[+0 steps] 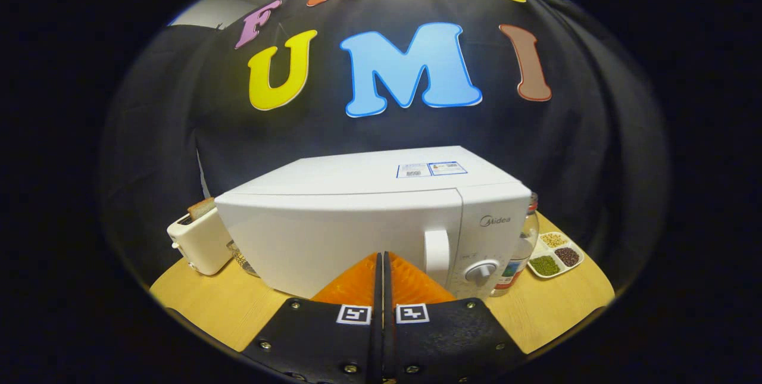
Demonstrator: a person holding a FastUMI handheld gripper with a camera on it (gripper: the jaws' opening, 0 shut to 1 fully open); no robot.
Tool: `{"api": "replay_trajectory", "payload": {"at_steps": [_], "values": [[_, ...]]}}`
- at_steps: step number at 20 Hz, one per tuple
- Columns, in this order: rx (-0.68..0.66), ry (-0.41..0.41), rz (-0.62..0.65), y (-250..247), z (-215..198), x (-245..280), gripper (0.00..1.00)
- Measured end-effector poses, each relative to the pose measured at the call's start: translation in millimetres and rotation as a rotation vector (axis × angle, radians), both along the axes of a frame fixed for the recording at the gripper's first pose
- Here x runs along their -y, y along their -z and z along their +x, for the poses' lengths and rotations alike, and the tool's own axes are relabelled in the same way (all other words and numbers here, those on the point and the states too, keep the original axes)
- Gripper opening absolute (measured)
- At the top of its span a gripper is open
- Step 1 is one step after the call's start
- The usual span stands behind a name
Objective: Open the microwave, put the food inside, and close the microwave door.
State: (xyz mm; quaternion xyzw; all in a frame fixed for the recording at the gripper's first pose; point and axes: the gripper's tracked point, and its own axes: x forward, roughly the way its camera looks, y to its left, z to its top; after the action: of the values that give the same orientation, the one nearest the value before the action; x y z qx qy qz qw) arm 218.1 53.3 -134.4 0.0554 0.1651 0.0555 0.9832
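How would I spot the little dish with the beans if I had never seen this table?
Start at the big white microwave on the wooden table; the shut claw points at its closed door. Past its knob side stands a glass jar, and just beyond that lies the white divided tray. It alone is flat and partitioned, holding green, dark and pale grains in separate compartments.

gripper view | rides tongs (pixel 381 259) | faces microwave (pixel 369 223) door, close, level
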Motion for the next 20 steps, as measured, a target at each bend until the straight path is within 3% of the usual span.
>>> {"api": "replay_trajectory", "payload": {"at_steps": [11, 12, 13, 16, 18, 20], "values": [[0.148, 0.063, -0.041, -83, -146, 14, 0.02], [0.162, 0.068, -0.041, -89, -157, 16, 0.14], [0.175, 0.061, -0.03, -96, -170, 14, 0.18], [0.221, 0.064, -0.028, -109, -199, 16, 0.77], [0.25, 0.064, -0.037, -114, -212, 16, 0.97], [0.263, 0.062, -0.043, -118, -220, 18, 0.97]]}}
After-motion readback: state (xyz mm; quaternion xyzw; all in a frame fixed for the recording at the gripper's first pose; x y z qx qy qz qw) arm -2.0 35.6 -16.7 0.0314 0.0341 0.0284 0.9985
